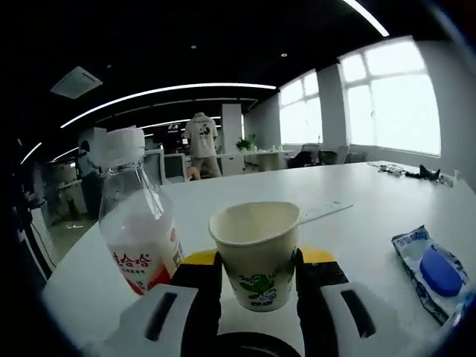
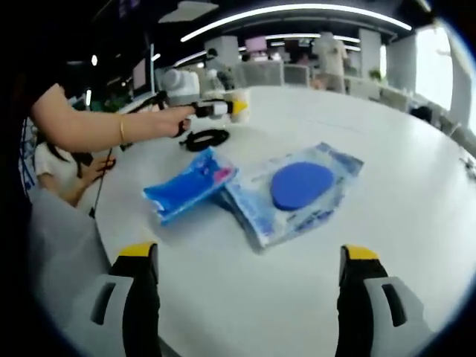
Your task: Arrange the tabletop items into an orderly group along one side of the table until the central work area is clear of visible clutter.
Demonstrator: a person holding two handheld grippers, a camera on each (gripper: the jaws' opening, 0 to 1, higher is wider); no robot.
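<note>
Near the table (image 1: 387, 186) edge, a paper cup (image 1: 257, 249) is being pinched by the left gripper (image 1: 258, 279), just beside a capped bottle (image 1: 137, 223). Open tabletop is being left behind them. The right gripper (image 2: 249, 264) is being held spread over bare surface, short of a wipes pack (image 2: 294, 190) and blue pouch (image 2: 190, 186).

Left gripper (image 1: 258, 279) low over table, yellow-tipped jaws closed on paper cup (image 1: 257, 253), one each side. Right gripper (image 2: 249, 256) jaws spread wide, nothing between. Far left in right gripper view, person's arm (image 2: 89, 126) outstretched, hand (image 2: 165, 121) around left gripper.
</note>
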